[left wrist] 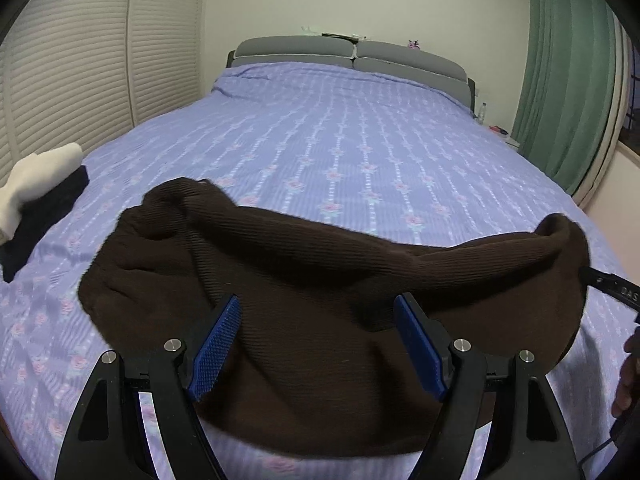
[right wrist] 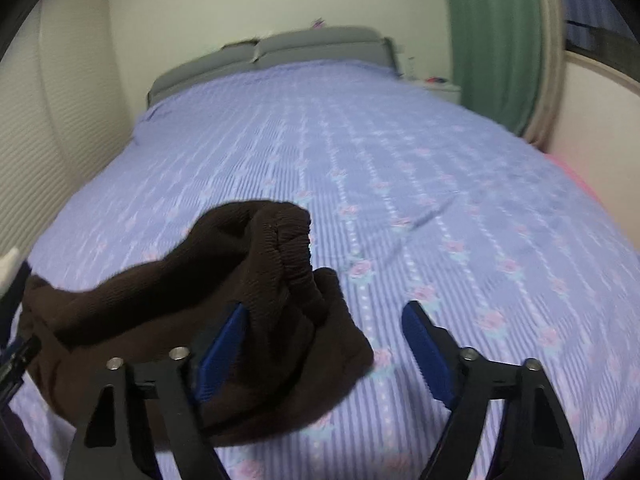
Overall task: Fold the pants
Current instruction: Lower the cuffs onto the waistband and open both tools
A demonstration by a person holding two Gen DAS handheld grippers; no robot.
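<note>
Dark brown ribbed pants [left wrist: 320, 280] lie bunched in a heap across the near end of the bed. My left gripper [left wrist: 316, 316] is open, just above the middle of the heap, holding nothing. In the right wrist view the pants [right wrist: 224, 300] sit left of centre, with the gathered elastic waistband [right wrist: 292, 248] raised at the top. My right gripper [right wrist: 324, 324] is open over the heap's right end; its left finger is over the cloth, its right finger over bare sheet. The right gripper's tip [left wrist: 604, 280] shows at the left wrist view's right edge.
The bed has a lilac flowered sheet [left wrist: 340, 140] and a grey headboard [left wrist: 348, 54]. A white folded garment [left wrist: 36, 180] lies on a dark one [left wrist: 44, 220] at the bed's left edge. Louvred doors stand left, a green curtain [left wrist: 568, 80] right.
</note>
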